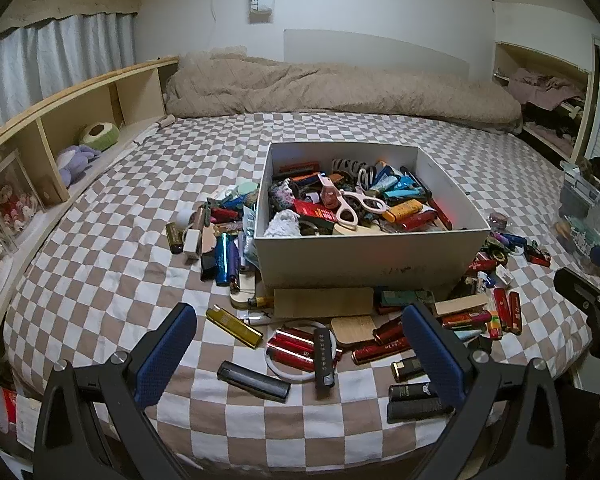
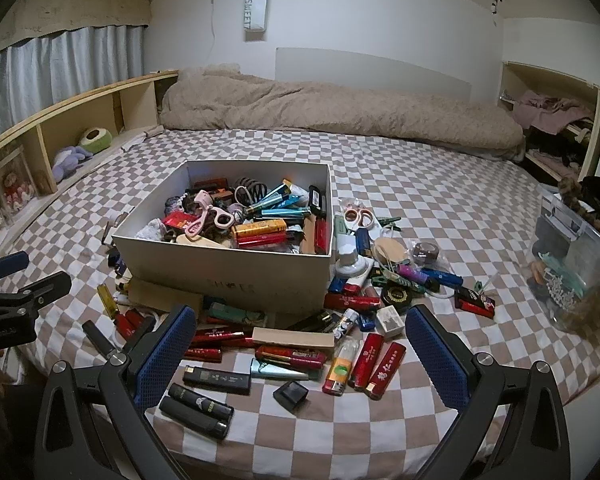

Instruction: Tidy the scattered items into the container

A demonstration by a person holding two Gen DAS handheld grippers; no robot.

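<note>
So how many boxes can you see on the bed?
2. The white cardboard box sits in the middle of the checked bedsheet, full of small things. The clear plastic bin stands near the bed's right edge. None seems hidden.

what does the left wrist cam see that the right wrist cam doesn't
Only the left wrist view shows the gold lighter lying whole and the white ring under red lighters near the left gripper.

Only the right wrist view shows the pink-handled scissors and the round black tin right of the box, ahead of the right gripper.

Both show the grey box piled with items, the checkered bedsheet and the clear bin. Both jaws are open and empty.
</note>
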